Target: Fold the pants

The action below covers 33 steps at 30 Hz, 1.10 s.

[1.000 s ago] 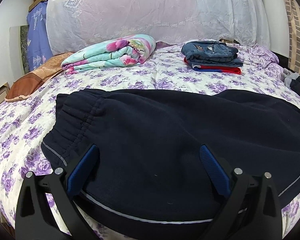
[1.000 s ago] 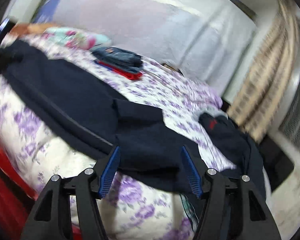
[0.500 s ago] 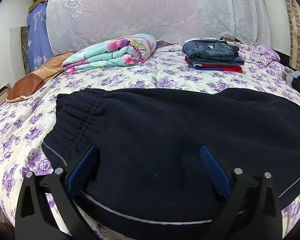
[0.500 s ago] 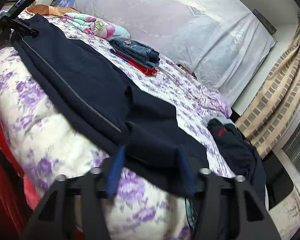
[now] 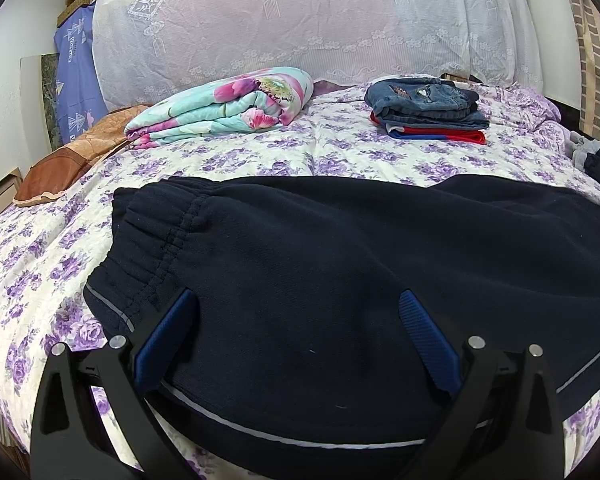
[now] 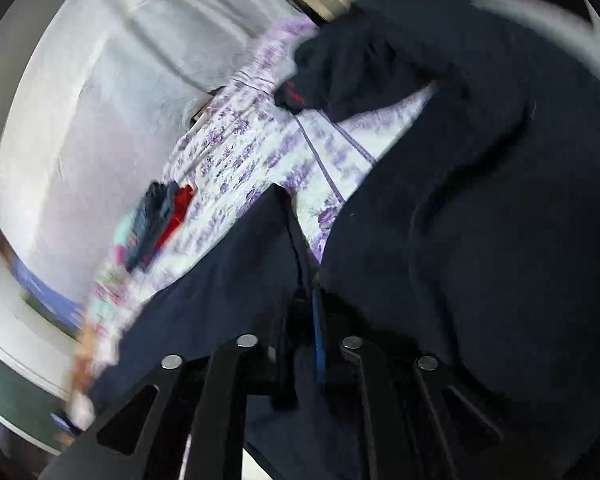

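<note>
Left gripper [image 5: 296,312]: spread wide, blue pads over the waist end of the navy sweatpants [image 5: 340,272], nothing pinched
Right gripper [image 6: 302,320]: jaws closing, nearly together, dark pant fabric bunched between them
Sweatpants: lying across the floral bedspread [image 5: 260,160], elastic waistband at left, pale side stripe along the near edge
Left view only: folded floral quilt [image 5: 224,106], stacked jeans [image 5: 424,102]
Right view: blurred and tilted, sweatpants [image 6: 480,200] lifted in folds

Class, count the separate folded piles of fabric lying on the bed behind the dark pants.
2: the floral blanket at back left, the stack of jeans at back right. Others may be hidden.
</note>
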Each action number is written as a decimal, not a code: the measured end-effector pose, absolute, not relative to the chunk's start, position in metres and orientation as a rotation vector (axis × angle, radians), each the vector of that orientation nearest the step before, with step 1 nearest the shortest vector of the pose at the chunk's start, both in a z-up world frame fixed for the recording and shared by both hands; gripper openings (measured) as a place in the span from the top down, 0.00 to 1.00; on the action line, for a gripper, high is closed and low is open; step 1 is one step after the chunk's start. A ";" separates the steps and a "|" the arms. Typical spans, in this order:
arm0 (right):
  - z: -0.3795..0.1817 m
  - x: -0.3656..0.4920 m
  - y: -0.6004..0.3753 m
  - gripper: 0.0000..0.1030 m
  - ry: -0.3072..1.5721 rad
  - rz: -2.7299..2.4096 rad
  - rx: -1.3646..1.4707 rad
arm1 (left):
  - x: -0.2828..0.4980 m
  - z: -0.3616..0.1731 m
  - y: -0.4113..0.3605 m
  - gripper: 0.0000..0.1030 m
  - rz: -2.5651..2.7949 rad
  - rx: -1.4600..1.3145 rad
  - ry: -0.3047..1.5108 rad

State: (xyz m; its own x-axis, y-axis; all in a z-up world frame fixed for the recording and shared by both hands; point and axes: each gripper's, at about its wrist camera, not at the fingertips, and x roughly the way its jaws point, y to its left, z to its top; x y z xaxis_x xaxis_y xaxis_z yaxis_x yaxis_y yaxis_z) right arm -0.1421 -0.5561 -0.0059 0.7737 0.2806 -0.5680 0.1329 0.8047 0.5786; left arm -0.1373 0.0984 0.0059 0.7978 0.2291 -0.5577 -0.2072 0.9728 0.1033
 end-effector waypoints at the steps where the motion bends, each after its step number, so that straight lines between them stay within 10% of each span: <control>1: 0.000 -0.146 -0.550 0.58 0.684 0.079 0.607 | -0.137 0.006 0.098 0.04 0.236 0.040 0.606; 10: 0.002 -0.132 -0.530 0.48 0.738 0.109 0.537 | -0.137 0.006 0.100 0.04 0.236 0.041 0.606; 13: 0.007 -0.132 -0.533 0.88 0.690 0.119 0.539 | -0.136 0.007 0.101 0.04 0.238 0.037 0.612; 19: 0.033 -0.163 -0.544 0.92 0.626 0.210 0.601 | -0.134 0.012 0.114 0.04 0.252 -0.003 0.626; 23: -0.006 -0.161 -0.556 0.80 0.800 0.082 0.505 | -0.133 0.013 0.113 0.04 0.258 0.002 0.639; 33: 0.081 -0.138 -0.432 0.56 0.560 0.284 0.197 | -0.154 0.068 0.036 0.05 0.055 0.146 0.515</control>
State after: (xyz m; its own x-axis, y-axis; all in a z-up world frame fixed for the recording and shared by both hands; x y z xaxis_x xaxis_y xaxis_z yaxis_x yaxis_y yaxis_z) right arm -0.1376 -0.4319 0.0810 0.8101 0.3169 -0.4933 -0.2105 0.9425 0.2597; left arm -0.1539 0.0356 0.0679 0.8693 0.0886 -0.4862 -0.0153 0.9882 0.1526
